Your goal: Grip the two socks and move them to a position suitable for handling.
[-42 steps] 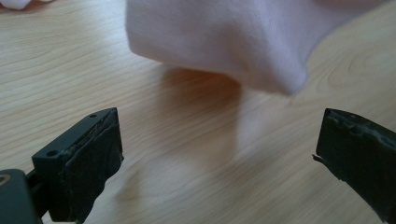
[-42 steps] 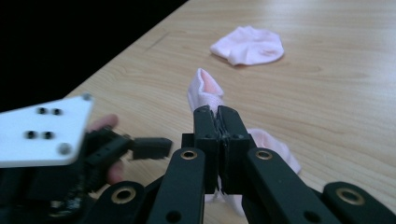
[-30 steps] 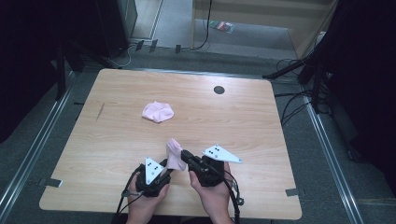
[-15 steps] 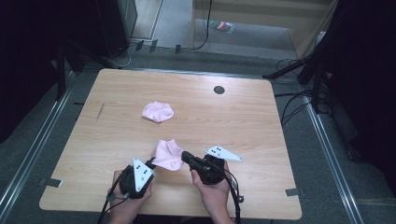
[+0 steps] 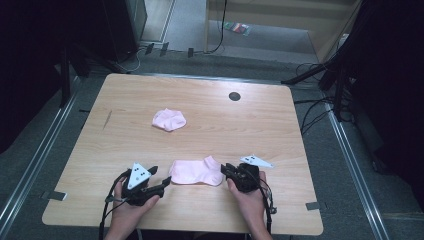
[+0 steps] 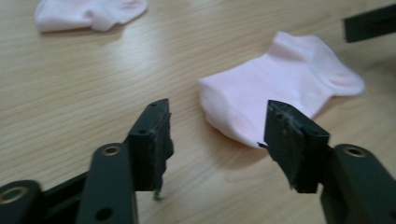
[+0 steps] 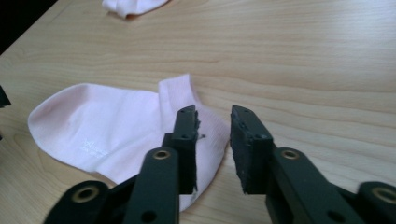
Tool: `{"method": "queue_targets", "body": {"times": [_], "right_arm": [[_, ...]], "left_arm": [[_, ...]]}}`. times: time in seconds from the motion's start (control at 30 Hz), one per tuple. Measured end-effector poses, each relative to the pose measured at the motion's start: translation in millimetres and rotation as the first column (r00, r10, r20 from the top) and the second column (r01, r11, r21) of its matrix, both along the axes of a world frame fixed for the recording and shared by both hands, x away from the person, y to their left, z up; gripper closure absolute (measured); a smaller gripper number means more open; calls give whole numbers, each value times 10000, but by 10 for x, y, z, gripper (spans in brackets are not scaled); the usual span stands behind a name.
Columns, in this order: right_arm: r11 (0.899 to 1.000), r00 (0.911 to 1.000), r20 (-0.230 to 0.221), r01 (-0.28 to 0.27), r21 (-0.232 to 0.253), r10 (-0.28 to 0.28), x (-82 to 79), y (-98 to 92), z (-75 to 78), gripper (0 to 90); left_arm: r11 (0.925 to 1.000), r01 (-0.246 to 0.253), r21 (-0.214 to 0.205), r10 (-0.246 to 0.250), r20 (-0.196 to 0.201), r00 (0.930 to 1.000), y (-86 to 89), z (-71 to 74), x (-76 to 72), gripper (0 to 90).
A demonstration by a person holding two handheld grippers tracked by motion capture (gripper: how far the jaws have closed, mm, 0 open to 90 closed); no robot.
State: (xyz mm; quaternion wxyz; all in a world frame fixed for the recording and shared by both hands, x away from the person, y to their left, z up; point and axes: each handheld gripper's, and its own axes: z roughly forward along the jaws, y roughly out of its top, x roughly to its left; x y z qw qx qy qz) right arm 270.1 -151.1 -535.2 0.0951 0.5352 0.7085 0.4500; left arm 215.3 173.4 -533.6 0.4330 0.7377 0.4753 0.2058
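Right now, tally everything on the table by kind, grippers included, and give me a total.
Pink socks: 2, one lying flat, one bunched
Handheld grippers: 2, left gripper, right gripper
Dark round hole in the table: 1
Total: 5

Wooden table [image 5: 300,125] on grey floor [image 5: 360,200]
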Motion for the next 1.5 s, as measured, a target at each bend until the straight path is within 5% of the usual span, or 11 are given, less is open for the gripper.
{"method": "queue_targets", "body": {"times": [0.17, 0.3, 0.37, 0.43, 0.57, 1.17, 1.23, 1.27, 1.33, 1.43, 1.5], "right_arm": [[9999, 10000, 16, 3, 155, -3, 39, -53, -13, 561], [9968, 9983, 451, -336, -726, 369, 41, 150, -87, 495], [9924, 9972, 609, -350, -1177, 424, 39, 225, -113, 499], [9856, 9940, 797, -621, -1575, 754, 16, 287, -126, 565], [9782, 9916, 748, -897, -1872, 1052, -28, 316, -132, 822], [9869, 9966, 435, -634, -1482, 706, -250, 77, 5, 900], [9885, 9951, 467, -810, -1277, 876, -247, 98, -35, 867], [9892, 9945, 615, -763, -1254, 846, -251, 120, -43, 647], [9900, 9943, 796, -602, -1274, 707, -263, 123, -25, 616], [9928, 9918, 1131, -465, -1106, 591, -324, 127, 53, 656], [9874, 9853, 1118, -1176, -1059, 1294, -365, 216, 36, 732]], "left_arm": [[9977, -76, -678, 64, -187, 9998, -36, 4, 144, 514], [9995, 49, -315, -68, -581, 9983, -170, -42, 251, 439], [10000, 25, 9, -25, -245, 9997, -211, -70, 251, 539], [9998, -6, 182, 4, 82, 10000, -210, -88, 229, 609], [9992, 376, -112, -382, -602, 9975, -146, -141, 272, 884], [9990, -30, -439, 14, -363, 9993, 81, -77, -32, 900], [9993, 64, -363, -80, -439, 9990, 61, -99, -36, 770], [9982, -454, -399, 457, 73, 9989, 75, -74, -76, 660], [9970, -494, -592, 518, 393, 9979, 105, -36, -100, 628], [9961, 90, -878, -7, 943, 9955, 108, 44, -152, 702], [9948, 945, -388, -902, 1008, 9908, 13, 45, -156, 772]]}}
